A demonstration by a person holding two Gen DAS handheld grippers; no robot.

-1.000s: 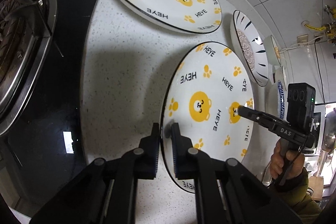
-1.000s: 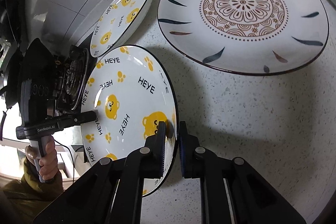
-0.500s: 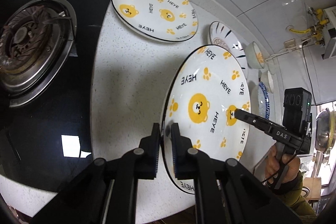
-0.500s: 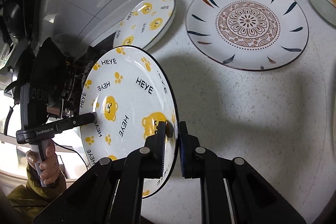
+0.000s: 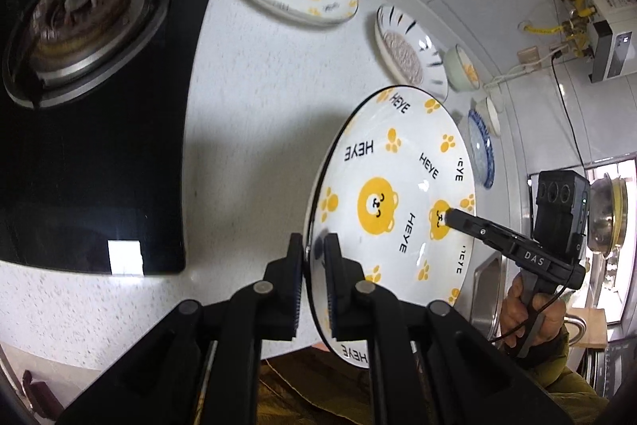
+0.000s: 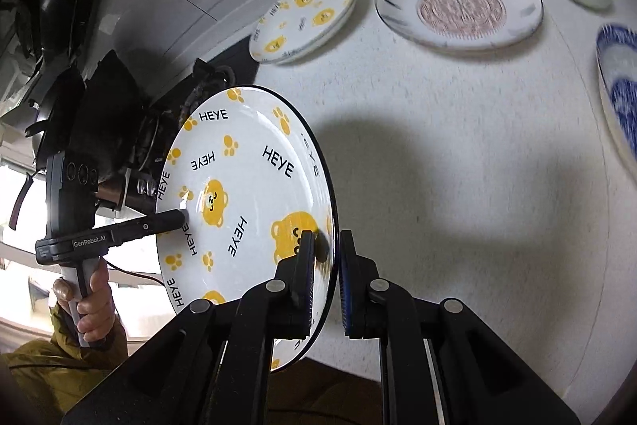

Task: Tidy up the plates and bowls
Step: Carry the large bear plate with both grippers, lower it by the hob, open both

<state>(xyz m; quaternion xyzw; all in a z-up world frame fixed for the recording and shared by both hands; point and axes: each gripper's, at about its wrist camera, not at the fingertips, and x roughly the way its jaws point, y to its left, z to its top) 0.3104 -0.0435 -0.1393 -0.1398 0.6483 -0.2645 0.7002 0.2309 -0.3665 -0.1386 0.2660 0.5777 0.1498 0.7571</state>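
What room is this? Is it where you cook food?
Most likely a home kitchen. There is a gas stove burner set in a speckled countertop, a steel sink at its end, and plates such as the bear-print plate.

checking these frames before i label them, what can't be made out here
- Underside of the held bear plate: faces away in both views.
- Blue-patterned bowl: cut off by the right wrist view's right edge; small and edge-on in the left wrist view.
- Small white bowl: too small and partly hidden behind the blue-patterned bowl in the left wrist view.
- Centre pattern of the petal-rimmed plate: motion-blurred.
- Gas burner: blurred in the left view; mostly hidden by the left gripper in the right.
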